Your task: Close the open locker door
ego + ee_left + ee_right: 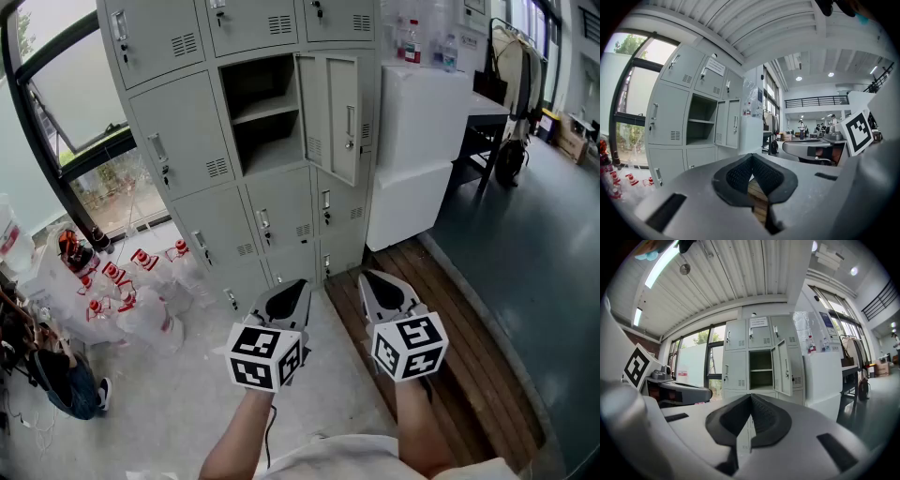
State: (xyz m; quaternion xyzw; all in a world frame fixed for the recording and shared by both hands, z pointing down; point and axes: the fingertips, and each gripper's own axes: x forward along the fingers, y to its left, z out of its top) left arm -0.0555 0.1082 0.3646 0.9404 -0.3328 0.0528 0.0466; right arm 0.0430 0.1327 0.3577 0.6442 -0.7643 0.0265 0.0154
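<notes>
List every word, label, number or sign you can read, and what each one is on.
No text here is readable.
The notice on a top locker door: too small.
The bottle labels on the white cabinet: blurred.
Print on the red-and-white packs: too small.
The wall posters: blurred.

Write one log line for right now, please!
door: open | left gripper: shut, empty | right gripper: shut, empty | both short of locker
</notes>
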